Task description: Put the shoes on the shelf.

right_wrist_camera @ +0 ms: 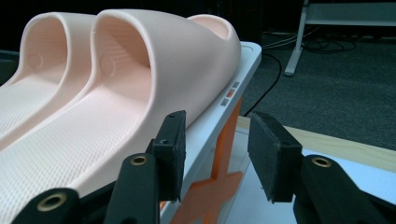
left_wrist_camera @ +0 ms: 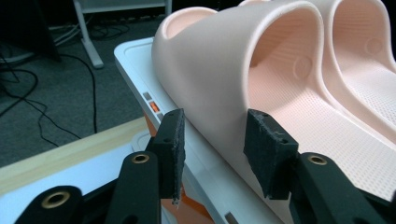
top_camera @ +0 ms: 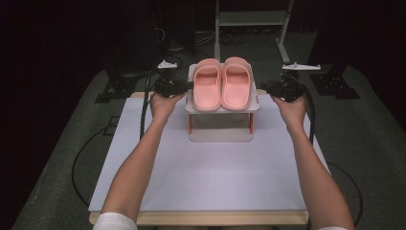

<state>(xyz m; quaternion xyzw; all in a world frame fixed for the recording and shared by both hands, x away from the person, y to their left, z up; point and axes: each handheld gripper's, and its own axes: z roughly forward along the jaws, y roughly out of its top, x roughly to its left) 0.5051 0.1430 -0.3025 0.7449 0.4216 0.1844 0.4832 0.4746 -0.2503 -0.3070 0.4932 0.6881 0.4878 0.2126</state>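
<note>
The left hand-held gripper [top_camera: 184, 86] and right hand-held gripper [top_camera: 268, 88] reach out level on straight arms, jaws apart and holding nothing. Between them, at 12 o'clock on the table [top_camera: 201, 177], two smooth, bumpy-soled pink slippers [top_camera: 222, 84] lie side by side on a small white rack [top_camera: 221, 109].

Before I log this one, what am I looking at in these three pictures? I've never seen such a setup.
A person sits at a table with a hand-held gripper in each hand: left gripper, right gripper. One picture looks down from above. The other two come from cameras on the grippers, looking along their black fingers. A pair of pink slippers, left slipper and right slipper, sits on a small white rack. Both grippers are open at the rack's sides. In the left gripper view the left slipper's edge lies between the fingers, unpinched. Nothing is held.
</note>
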